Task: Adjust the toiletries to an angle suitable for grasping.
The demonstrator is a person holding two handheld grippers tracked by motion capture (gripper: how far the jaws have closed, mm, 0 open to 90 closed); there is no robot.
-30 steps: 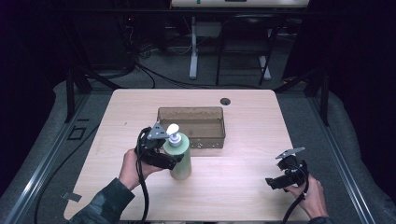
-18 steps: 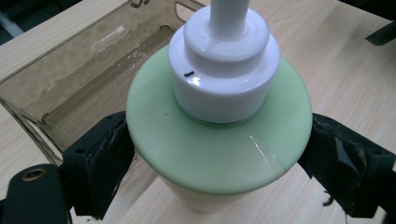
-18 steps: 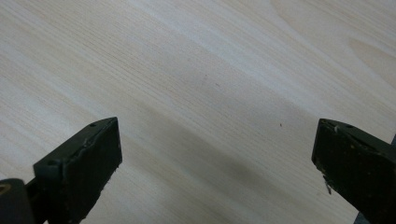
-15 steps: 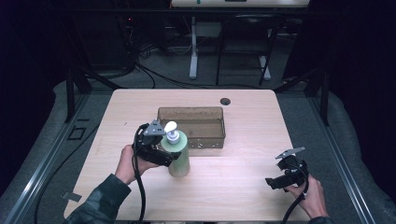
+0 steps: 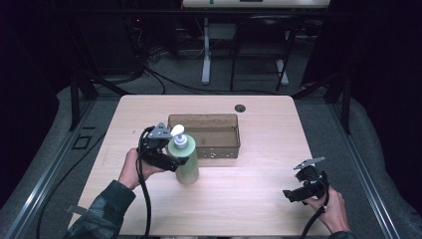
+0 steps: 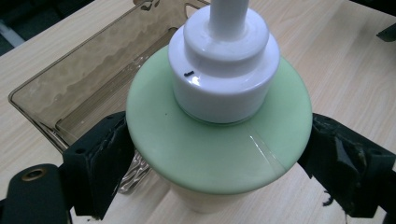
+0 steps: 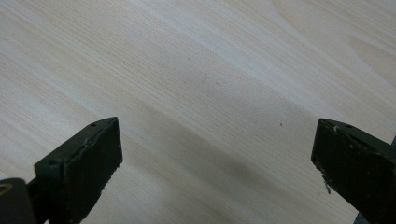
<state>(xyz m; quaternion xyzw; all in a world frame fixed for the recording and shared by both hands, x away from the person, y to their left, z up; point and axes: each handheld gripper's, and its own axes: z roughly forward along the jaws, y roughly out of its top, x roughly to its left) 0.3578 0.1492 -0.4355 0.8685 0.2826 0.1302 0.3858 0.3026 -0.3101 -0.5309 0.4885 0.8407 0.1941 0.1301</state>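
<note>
Left gripper [image 5: 175, 160] pinching green pump bottle [image 5: 185, 162], sitting just beside brown tray [image 5: 219, 148], right gripper [image 5: 297, 191] hovering spread over bare table [image 5: 249, 199]

A light wooden table [image 5: 259, 194] stood on grey carpet [image 5: 378, 149], with a small dark round grommet hole [image 5: 240, 108] near its far edge. Beyond it, black cables [image 5: 164, 79] trailed across the floor past a white desk leg [image 5: 205, 55] and dark frame legs [image 5: 283, 59].
</note>
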